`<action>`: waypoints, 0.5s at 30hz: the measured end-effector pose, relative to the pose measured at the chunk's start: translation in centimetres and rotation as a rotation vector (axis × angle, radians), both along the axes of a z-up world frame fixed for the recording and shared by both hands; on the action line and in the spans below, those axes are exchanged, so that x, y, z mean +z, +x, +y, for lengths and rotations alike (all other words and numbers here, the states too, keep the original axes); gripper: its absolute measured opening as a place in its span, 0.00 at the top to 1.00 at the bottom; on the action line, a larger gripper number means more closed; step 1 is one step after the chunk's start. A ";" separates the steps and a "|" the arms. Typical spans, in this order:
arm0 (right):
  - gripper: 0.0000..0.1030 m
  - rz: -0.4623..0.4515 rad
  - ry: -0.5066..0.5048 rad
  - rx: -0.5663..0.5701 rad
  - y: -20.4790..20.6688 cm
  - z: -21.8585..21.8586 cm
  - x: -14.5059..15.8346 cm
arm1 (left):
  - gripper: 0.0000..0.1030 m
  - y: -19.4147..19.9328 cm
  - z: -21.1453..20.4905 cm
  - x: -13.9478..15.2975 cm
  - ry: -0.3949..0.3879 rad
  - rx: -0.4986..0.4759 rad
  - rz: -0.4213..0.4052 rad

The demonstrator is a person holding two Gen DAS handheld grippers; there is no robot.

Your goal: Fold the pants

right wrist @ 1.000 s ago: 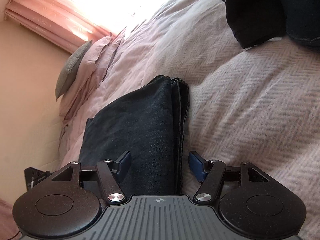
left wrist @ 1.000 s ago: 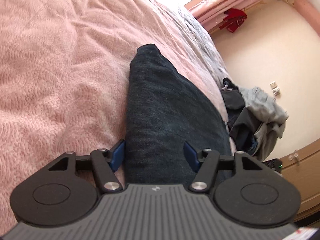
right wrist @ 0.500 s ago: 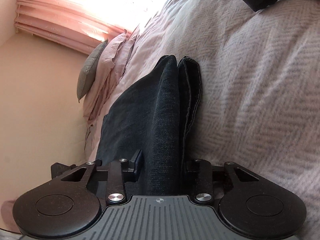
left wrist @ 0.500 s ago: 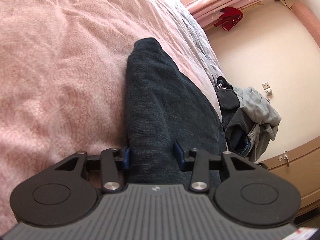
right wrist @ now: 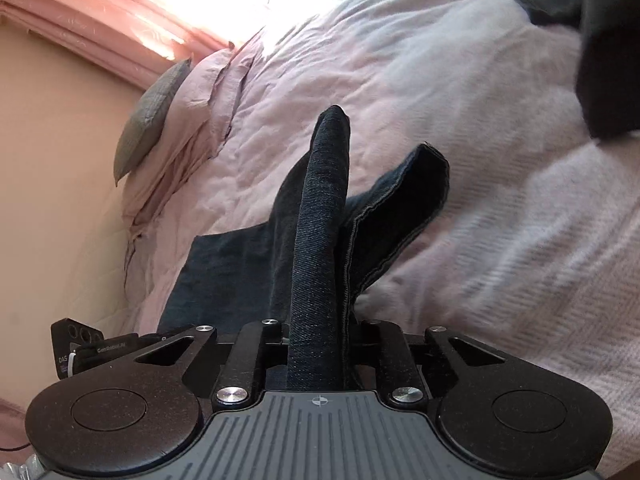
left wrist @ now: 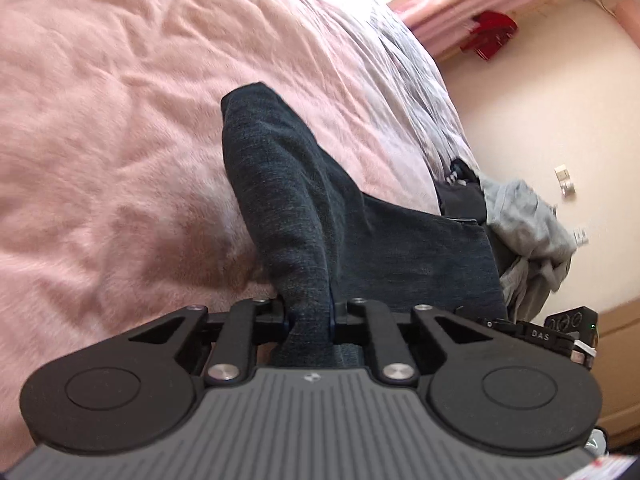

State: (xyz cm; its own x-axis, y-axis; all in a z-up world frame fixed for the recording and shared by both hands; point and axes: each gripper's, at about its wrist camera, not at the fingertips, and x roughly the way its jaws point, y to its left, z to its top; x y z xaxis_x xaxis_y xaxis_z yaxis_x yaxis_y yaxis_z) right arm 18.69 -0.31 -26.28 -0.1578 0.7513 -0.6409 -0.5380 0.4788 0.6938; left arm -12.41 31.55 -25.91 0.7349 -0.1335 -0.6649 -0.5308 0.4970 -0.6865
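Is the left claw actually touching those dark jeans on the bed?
Touching. In the left wrist view the left claw is closing on a raised fold of the dark jeans, with cloth pinched between both pads.

Denim pants [left wrist: 304, 216] bunch between the left hand-held gripper [left wrist: 309, 320] pads, hiding them. The dark garment [right wrist: 600, 40] at the right view's far right corner is cut off and blurred.

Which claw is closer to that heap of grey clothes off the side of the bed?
Left. The left claw, closing on the dark pants, has the grey clothes heap just beyond its side. The right claw view shows no heap, only bed and pillows.
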 end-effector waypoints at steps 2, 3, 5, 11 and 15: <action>0.86 0.013 -0.023 0.050 -0.5 2.9 2.8 | 0.89 -2.3 0.7 2.9 -0.002 0.076 0.004; 0.86 0.020 -0.029 0.080 -0.8 4.5 4.0 | 0.89 -3.7 1.1 4.2 0.002 0.115 0.006; 0.86 0.030 -0.022 0.156 -1.9 8.6 6.0 | 0.89 -6.9 2.1 7.1 0.025 0.209 0.005; 0.86 0.047 0.023 0.443 -9.1 23.5 8.9 | 0.89 -18.5 6.3 11.7 0.105 0.517 0.010; 0.86 0.027 0.023 0.632 -17.5 35.5 8.6 | 0.89 -26.5 11.8 12.2 0.141 0.662 0.029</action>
State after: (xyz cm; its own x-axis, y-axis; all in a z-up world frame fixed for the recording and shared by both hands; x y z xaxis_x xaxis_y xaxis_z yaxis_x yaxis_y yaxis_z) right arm 1.15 35.16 -17.65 -0.5914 0.5216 -0.6149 -0.6940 0.0591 0.7176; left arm -38.86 43.38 -13.71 0.6132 0.4282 -0.6638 -0.7715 0.1445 -0.6196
